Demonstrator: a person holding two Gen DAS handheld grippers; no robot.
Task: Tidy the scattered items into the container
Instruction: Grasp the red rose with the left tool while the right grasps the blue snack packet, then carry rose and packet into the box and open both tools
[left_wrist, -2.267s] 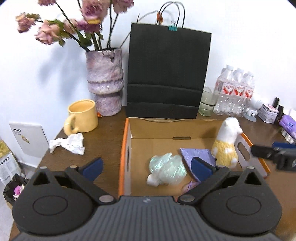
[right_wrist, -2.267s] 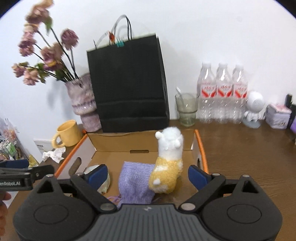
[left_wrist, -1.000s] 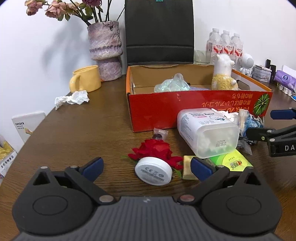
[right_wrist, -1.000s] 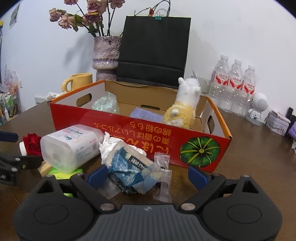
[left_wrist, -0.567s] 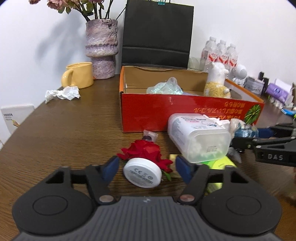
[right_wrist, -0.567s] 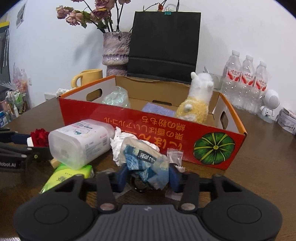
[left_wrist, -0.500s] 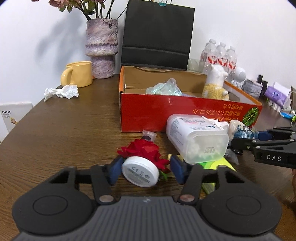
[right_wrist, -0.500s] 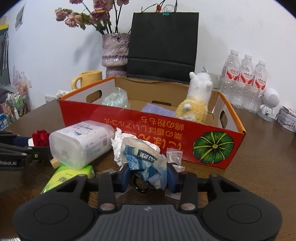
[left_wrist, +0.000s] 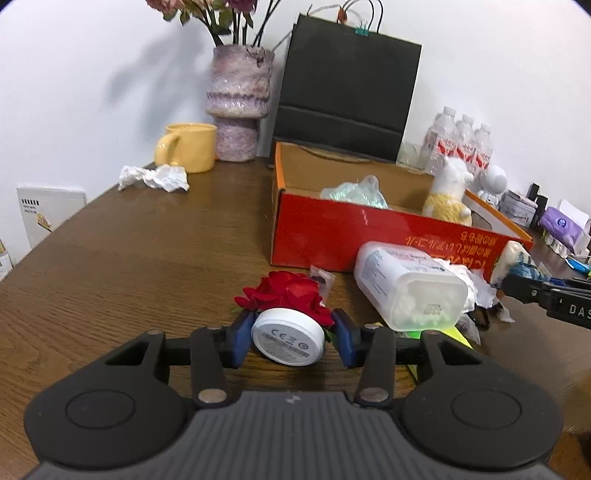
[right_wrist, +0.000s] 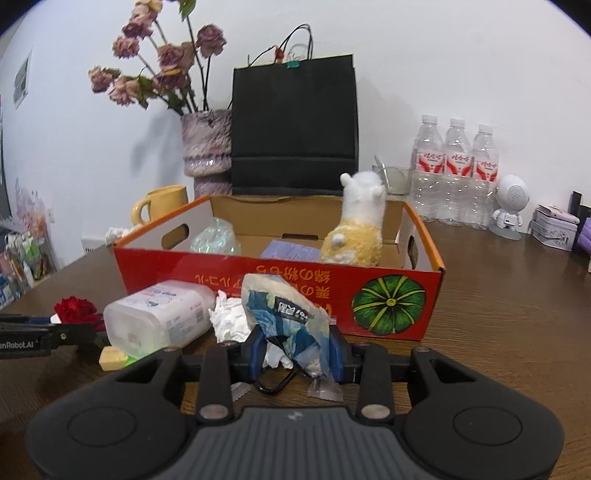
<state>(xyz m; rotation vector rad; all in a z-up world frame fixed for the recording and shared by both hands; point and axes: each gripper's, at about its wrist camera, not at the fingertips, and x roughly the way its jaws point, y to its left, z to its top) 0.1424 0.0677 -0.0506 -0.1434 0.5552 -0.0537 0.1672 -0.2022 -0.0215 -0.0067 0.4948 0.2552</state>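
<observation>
Both jaws have closed: my left hand-held gripper (left_wrist: 291, 334) clamps the round white-capped rose (left_wrist: 286, 338), my right hand-held gripper (right_wrist: 295, 349) the crinkly blue packet (right_wrist: 288, 314), cardboard box (right_wrist: 388, 302) at twelve o'clock.

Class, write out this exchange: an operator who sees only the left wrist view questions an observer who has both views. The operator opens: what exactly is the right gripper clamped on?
Observer: The right gripper is shut on a crumpled blue-and-white snack packet, with a pad on each side.
Operator: My left gripper holds the rose. Is anything on the box floor beside the plush alpaca?
Observer: Yes, a purple cloth lies flat there, on the alpaca's left in the right wrist view.
Operator: Anything under that packet?
Observer: A black ring shows just below it; I cannot tell whether it is attached.
</observation>
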